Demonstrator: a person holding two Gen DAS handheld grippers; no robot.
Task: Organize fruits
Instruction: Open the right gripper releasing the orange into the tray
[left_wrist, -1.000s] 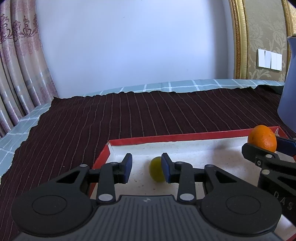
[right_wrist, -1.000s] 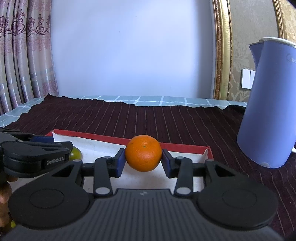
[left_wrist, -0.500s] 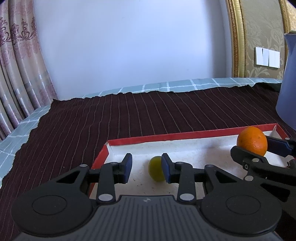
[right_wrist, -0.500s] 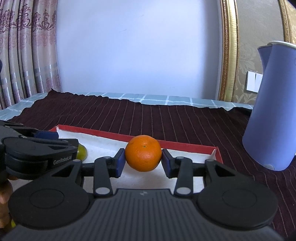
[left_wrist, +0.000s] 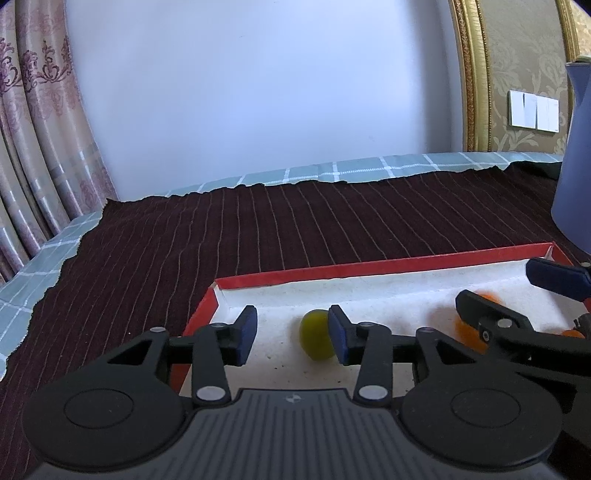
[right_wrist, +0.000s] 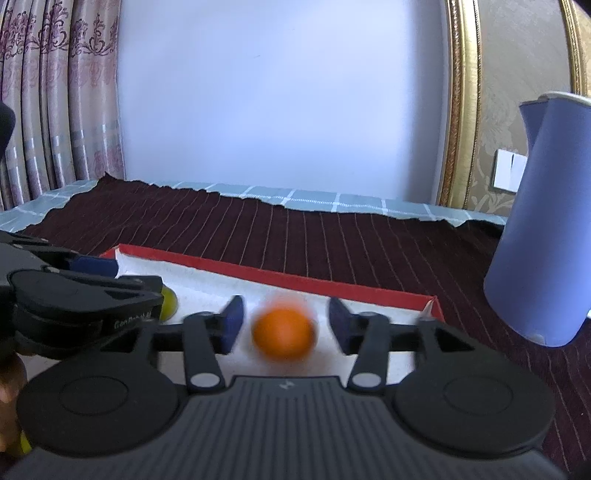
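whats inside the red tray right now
Inside the red tray sit an orange, blurred, between the right gripper's just-opened jaws, and a green fruit beside the left gripper's pad. The grippers' bodies hide the tray's near part.

Two fisheye views, each mounted just behind a gripper and looking forward along its fingers, tilted somewhat down toward the surface (left_wrist: 295, 229).

Left wrist: close over the near left corner of the red-rimmed tray (left_wrist: 369, 267), facing the pale back wall (left_wrist: 258, 92), curtain (left_wrist: 37, 147) at the left edge, right gripper (left_wrist: 517, 295) intruding at the right.

Right wrist: close over the tray's right part, same wall ahead, blue jug (right_wrist: 546, 229) near on the right, left gripper (right_wrist: 110, 280) intruding at the left.

Shared: tray, dark striped cloth (right_wrist: 295, 236), wall, curtain, gilt frame (right_wrist: 458, 103), green fruit (left_wrist: 316, 334) and orange fruit (right_wrist: 283, 332).
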